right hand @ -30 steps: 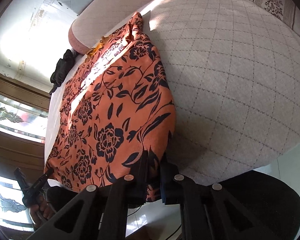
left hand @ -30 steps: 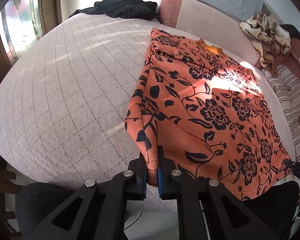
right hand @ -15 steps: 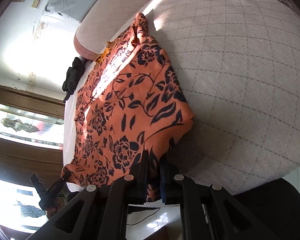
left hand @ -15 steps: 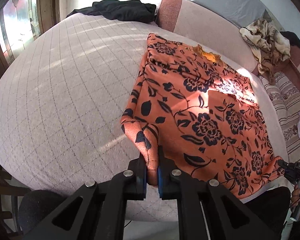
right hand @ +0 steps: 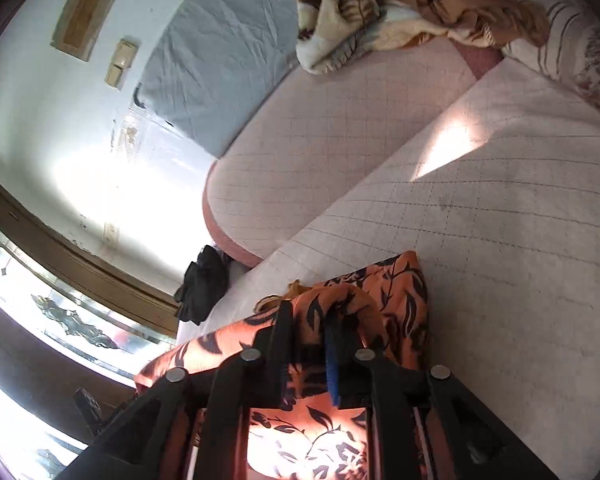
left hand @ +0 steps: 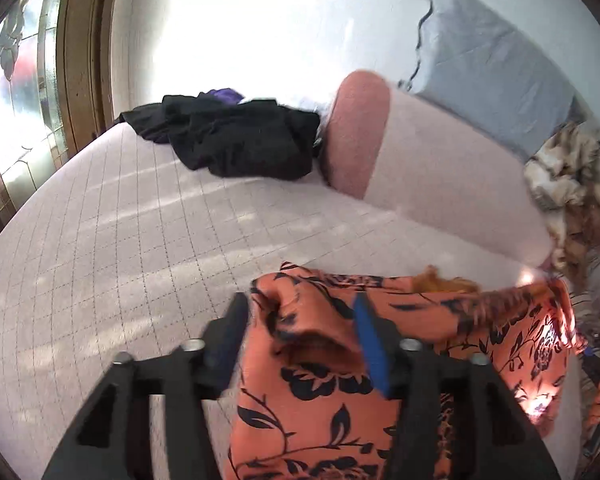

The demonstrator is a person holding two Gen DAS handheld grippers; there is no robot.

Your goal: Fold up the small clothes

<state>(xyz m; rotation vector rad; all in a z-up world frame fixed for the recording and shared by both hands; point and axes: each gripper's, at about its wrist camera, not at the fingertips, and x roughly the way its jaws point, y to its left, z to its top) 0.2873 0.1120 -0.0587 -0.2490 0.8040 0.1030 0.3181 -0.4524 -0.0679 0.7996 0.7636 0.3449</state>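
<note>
Orange floral garment (left hand: pixel 324 392): laid doubled over on the quilted pink mattress (left hand: pixel 112 264). Left gripper (left hand: pixel 300 344) and right gripper (right hand: pixel 306 340) have just been spread, loose cloth bunched between unpressed pads.

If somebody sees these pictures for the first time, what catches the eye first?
The orange floral garment, folded over itself on the pale quilted bed, lies loose between the opened jaws of the left gripper and the right gripper. Behind it, a black clothes pile lies beside the pink bolster.
</note>
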